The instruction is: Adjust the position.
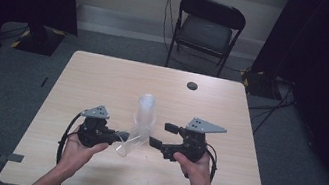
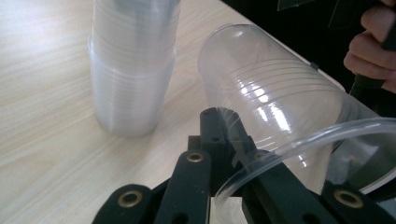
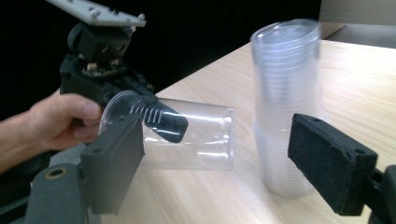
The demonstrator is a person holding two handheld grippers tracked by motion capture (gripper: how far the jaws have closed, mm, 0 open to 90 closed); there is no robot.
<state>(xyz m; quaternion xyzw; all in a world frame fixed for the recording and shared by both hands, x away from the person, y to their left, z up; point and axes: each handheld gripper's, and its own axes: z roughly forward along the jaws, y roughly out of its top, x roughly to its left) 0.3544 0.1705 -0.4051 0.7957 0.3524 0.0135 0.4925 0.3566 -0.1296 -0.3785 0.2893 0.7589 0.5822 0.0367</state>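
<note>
At the lower middle of the high view, the person's left gripper [image 1: 117,138] grasps a single clear plastic cup [image 1: 130,140] by its wall near the open rim, one black jaw inside the cup and one outside. The cup lies on its side in the air, its closed bottom pointing toward the middle of the frame and ending just beside the foot of a tall stack of clear plastic cups [image 1: 144,114], which stands upright, mouths down, at the centre of the light wooden table [image 1: 103,82].

In the left gripper view the held cup [image 2: 280,102] fills the right half, its rim curving across the lower right, while the stack [image 2: 133,65] rises at the upper left.

The right gripper [image 1: 164,135] sits right of centre in the high view, held in the right hand [image 1: 195,167], its jaws spread wide and holding nothing. In the right gripper view its two padded jaws frame the scene: the stack [image 3: 287,102] stands between them at right of centre, and the sideways cup [image 3: 196,135] sits at mid-frame with the left gripper [image 3: 154,122] and left hand [image 3: 60,121] at the left.

A black folding chair [image 1: 206,31] stands beyond the table at the top centre of the high view, and a small dark round hole [image 1: 192,85] marks the tabletop's far side.
</note>
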